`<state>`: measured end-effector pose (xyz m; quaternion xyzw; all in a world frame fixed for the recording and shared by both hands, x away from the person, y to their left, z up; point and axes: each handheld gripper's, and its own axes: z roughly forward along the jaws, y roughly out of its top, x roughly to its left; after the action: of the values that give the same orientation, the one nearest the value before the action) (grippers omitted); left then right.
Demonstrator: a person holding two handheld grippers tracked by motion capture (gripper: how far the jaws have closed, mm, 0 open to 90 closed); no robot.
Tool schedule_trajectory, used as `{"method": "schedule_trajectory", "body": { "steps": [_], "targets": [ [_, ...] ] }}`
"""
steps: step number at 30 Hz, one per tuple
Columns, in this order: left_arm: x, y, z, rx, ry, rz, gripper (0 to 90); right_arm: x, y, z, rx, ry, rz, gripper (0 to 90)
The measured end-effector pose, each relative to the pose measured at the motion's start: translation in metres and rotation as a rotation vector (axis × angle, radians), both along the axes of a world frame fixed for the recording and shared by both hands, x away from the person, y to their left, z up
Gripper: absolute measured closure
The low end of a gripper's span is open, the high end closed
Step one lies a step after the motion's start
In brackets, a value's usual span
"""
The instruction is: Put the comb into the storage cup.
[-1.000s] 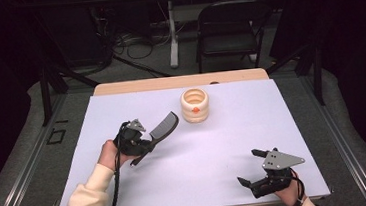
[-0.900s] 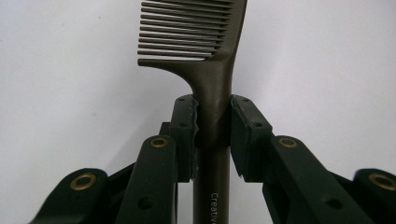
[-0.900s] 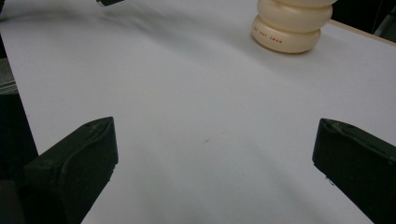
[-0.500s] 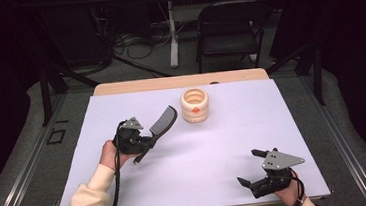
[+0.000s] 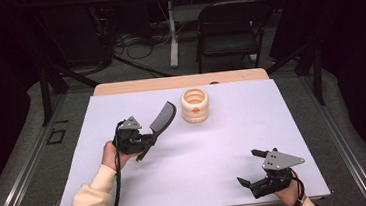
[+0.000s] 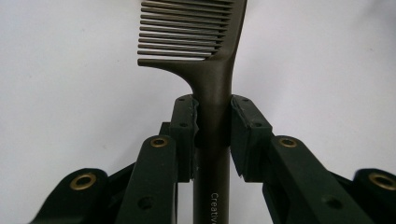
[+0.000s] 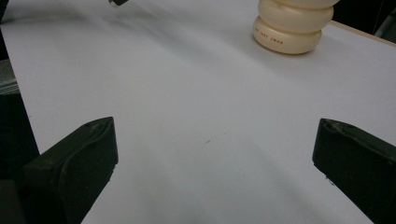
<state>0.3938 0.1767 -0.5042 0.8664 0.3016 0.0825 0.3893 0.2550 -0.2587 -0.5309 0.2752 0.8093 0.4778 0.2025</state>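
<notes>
Dark room, grey floor (image 5: 19, 147), black folding chair (image 5: 227, 29), cables (image 5: 130, 40), white-topped table (image 5: 201, 156)

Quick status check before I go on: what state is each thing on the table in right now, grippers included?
Comb: held by its handle, lifted off the table, teeth end pointing toward the container.
Left gripper: shut on the comb handle.
Right gripper: open, nothing between its jaws, low near the front edge of the table.
Cream ribbed container: upright on the table, open at the top, untouched.
White table cover: flat.
</notes>
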Motion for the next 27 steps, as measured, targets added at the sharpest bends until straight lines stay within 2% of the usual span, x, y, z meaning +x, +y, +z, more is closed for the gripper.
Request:
{"method": "schedule_trajectory", "body": {
  "steps": [10, 13, 27],
  "targets": [
    [-0.0011, 0.0017, 0.0001, -0.034, -0.026, 0.016, 72.7, 0.0002, 0.0002, 0.0000, 0.002, 0.001, -0.002, 0.0],
    [-0.0013, 0.0032, 0.0000, -0.060, -0.037, 0.032, 72.7, 0.0001, 0.0002, 0.0001, 0.001, 0.001, -0.002, 0.0],
    [-0.0009, 0.0062, -0.0014, -0.114, -0.085, 0.081, 72.7, 0.0011, 0.0008, 0.0000, 0.000, -0.001, 0.004, 0.0]
  ]
}}
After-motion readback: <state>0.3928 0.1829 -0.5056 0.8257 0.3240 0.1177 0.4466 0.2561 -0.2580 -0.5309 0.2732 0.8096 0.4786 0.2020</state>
